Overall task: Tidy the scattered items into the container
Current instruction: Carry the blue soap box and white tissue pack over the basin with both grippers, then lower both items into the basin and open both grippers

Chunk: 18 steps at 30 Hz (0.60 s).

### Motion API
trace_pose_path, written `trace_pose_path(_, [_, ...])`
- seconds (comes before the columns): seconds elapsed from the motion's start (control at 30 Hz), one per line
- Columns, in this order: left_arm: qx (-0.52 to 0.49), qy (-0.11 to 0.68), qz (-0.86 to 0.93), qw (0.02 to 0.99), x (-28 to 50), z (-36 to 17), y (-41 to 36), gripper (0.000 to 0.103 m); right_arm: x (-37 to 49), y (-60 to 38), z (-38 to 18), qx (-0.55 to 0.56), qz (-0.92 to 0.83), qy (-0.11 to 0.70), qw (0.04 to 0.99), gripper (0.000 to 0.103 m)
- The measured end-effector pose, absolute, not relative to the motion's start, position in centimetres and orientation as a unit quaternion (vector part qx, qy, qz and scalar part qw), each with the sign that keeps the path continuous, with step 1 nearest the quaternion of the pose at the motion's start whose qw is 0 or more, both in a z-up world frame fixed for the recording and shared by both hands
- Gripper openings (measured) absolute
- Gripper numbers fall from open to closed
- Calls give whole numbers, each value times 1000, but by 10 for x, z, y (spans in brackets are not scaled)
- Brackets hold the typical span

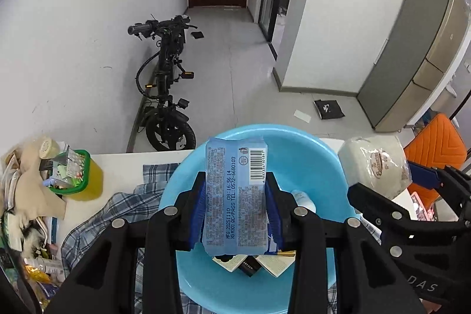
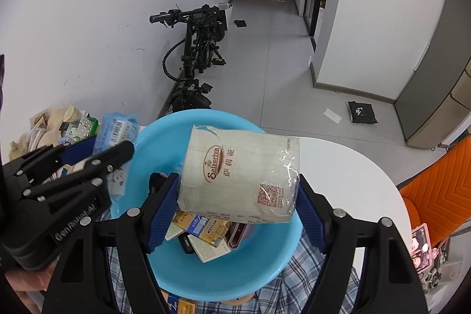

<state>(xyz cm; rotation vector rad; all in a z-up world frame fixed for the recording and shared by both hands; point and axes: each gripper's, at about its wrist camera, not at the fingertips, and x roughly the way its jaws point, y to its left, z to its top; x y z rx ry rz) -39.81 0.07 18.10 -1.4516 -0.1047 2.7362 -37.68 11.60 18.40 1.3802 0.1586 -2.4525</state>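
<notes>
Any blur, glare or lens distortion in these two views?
Left wrist view: sharp, print on the blue packet readable; fisheye bends the walls. Right wrist view: glare on the tissue pack wrapper; the blue packet looks blurred; the basin is evenly lit.

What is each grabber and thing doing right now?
left gripper: shut on the blue packet, above the basin
blue packet: gripped, not yet in the basin
right gripper: shut on the tissue roll
tissue roll: wrapped, held over the basin
blue basin: upright, holding small boxes
green basket: full
</notes>
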Motion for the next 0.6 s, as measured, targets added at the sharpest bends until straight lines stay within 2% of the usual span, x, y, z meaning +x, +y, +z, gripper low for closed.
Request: trace_pose_path(0.6, [-523,-49,850,30,-427,88,-3,39,-415,113,93,532,-833,35,147,74])
